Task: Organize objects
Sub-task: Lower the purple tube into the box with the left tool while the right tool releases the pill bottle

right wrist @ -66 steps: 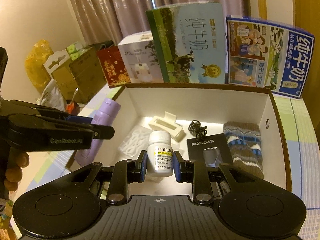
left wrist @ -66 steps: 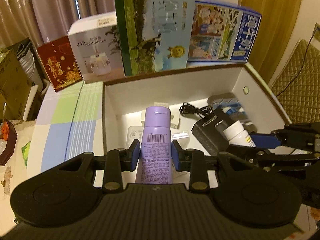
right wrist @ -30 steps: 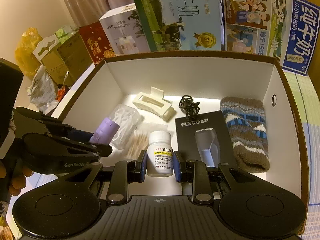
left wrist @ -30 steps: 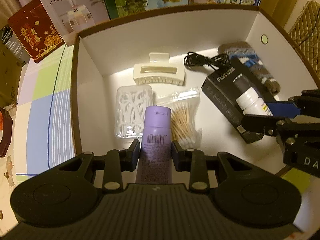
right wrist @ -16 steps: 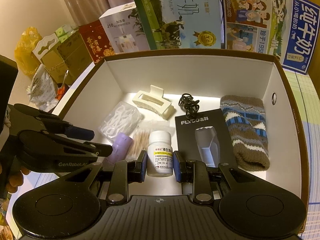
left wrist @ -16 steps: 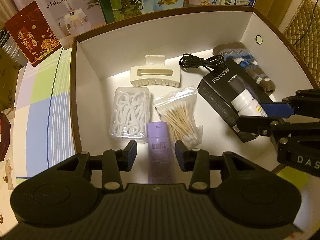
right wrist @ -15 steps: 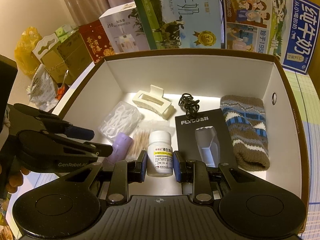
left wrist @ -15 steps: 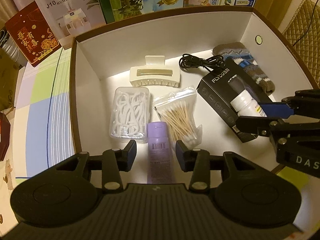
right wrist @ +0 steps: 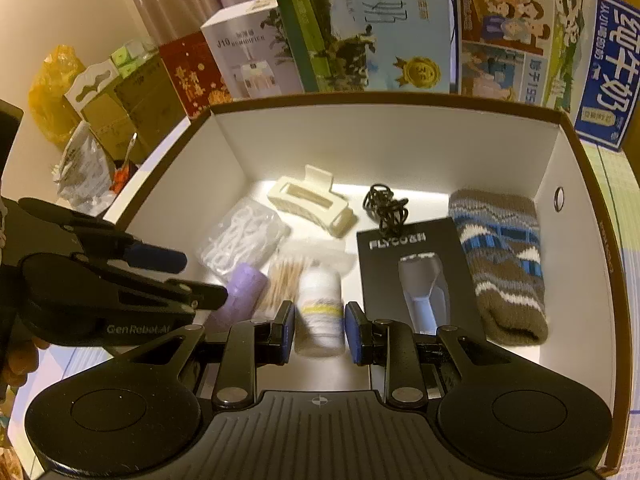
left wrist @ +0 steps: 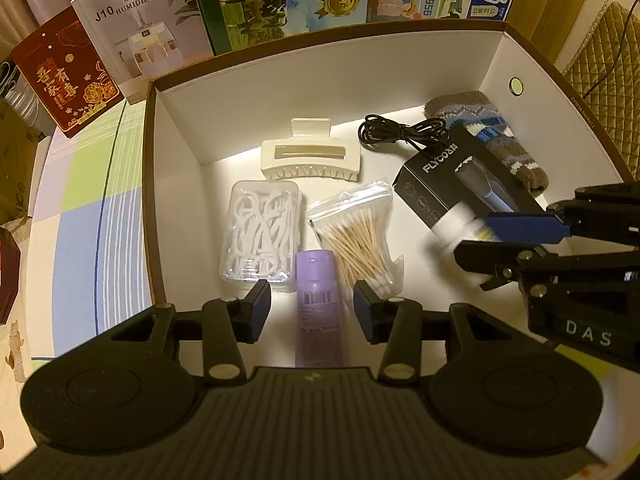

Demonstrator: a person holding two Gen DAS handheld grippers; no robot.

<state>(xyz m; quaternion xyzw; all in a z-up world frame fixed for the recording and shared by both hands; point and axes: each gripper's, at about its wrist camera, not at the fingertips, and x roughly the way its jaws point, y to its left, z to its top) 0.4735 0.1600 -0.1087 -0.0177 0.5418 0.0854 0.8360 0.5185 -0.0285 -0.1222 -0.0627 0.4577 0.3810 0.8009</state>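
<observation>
A white box with a brown rim (left wrist: 149,160) holds everything. The purple tube (left wrist: 318,304) lies on its floor, free between the spread fingers of my left gripper (left wrist: 312,300), which is open. The white pill bottle (right wrist: 320,312) shows blurred between the fingers of my right gripper (right wrist: 320,324), whose pads stand just off its sides. In the left wrist view the blurred bottle (left wrist: 456,224) sits past the right gripper's tips (left wrist: 504,240), beside the black FLYCO box (left wrist: 448,184).
Inside the box lie a floss-pick case (left wrist: 260,236), a cotton-swab bag (left wrist: 356,236), a cream hair claw (left wrist: 310,160), a black cable (left wrist: 400,134) and a knitted sock (left wrist: 488,136). Cartons (left wrist: 136,28) stand behind it. A hand (right wrist: 18,360) holds the left gripper.
My left gripper has opened wider and drawn back a little from the purple tube lying on the floor. The bottle has come loose in the right gripper and is moving down and forward.
</observation>
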